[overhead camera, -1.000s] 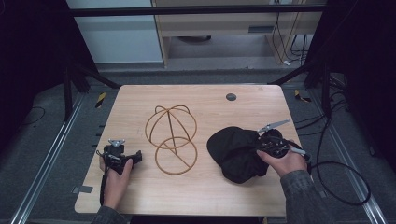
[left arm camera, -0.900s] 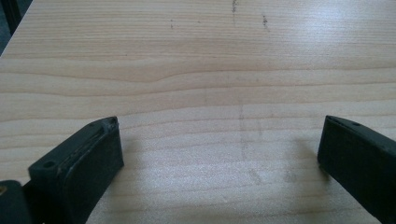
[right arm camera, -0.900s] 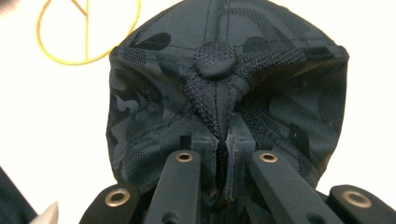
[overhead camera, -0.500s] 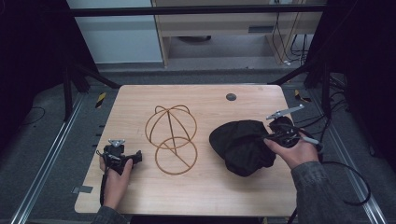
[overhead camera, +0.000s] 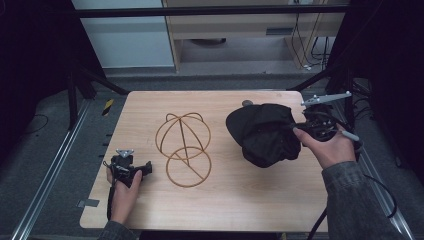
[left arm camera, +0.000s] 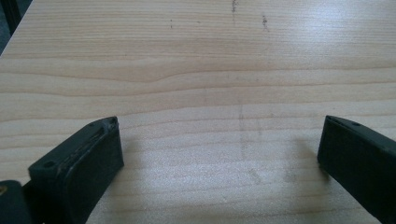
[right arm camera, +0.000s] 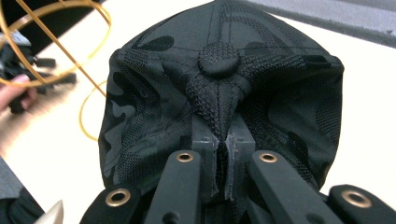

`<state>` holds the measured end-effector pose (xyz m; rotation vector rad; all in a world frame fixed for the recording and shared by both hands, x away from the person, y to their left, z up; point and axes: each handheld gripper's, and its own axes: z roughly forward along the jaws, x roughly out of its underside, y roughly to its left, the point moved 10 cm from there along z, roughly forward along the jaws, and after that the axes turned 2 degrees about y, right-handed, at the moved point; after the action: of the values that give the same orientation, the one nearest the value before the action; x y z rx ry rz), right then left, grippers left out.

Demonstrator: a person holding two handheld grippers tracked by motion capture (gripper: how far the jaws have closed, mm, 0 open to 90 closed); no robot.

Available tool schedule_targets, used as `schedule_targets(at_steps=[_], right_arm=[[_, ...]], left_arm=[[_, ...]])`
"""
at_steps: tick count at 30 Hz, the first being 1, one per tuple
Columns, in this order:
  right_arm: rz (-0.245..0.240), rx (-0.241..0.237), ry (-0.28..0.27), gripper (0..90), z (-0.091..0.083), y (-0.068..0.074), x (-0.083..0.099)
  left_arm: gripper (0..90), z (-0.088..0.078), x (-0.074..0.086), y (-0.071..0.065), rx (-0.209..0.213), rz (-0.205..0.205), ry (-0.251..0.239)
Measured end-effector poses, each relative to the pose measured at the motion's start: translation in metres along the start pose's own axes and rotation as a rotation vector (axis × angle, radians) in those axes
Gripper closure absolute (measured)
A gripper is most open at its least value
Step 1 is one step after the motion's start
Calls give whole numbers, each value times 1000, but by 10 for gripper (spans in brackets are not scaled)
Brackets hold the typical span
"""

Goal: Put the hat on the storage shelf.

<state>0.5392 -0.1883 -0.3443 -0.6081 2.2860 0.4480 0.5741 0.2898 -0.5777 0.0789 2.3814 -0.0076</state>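
A black cap [overhead camera: 265, 132] hangs above the right side of the wooden table [overhead camera: 225, 200], and my right gripper [overhead camera: 300, 127] is shut on its fabric. In the right gripper view the jaws pinch a fold of the black cap [right arm camera: 219, 93] just below its top button. A golden wire cap stand [overhead camera: 184, 142] sits at the table's middle. At the front left, my left gripper [overhead camera: 145, 167] rests low over the table. The left gripper [left arm camera: 219, 149] stands open, with bare wood between its fingers [left arm camera: 84, 158].
A small dark round thing [overhead camera: 247, 103] lies near the table's far edge. Metal rails run along both sides of the table, and a shelf unit stands behind it. The golden wire cap stand [right arm camera: 51, 46] and the other hand sit to the left in the right gripper view.
My right gripper has risen with the black cap in it, lifting the cap off the table and shifting it a little to the right. The left gripper has kept still.
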Motion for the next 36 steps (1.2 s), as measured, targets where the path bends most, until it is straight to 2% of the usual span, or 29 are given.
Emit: schedule_targets(at_steps=[6, 24, 36], right_arm=[[-14, 6, -52, 856, -13, 6, -22], [-50, -13, -140, 857, -43, 33, -81], [-102, -26, -157, 857, -44, 60, -111]], left_arm=[[0, 0, 0, 0, 1, 0, -1], [0, 0, 0, -1, 3, 2, -2], [0, 0, 0, -1, 3, 3, -2]])
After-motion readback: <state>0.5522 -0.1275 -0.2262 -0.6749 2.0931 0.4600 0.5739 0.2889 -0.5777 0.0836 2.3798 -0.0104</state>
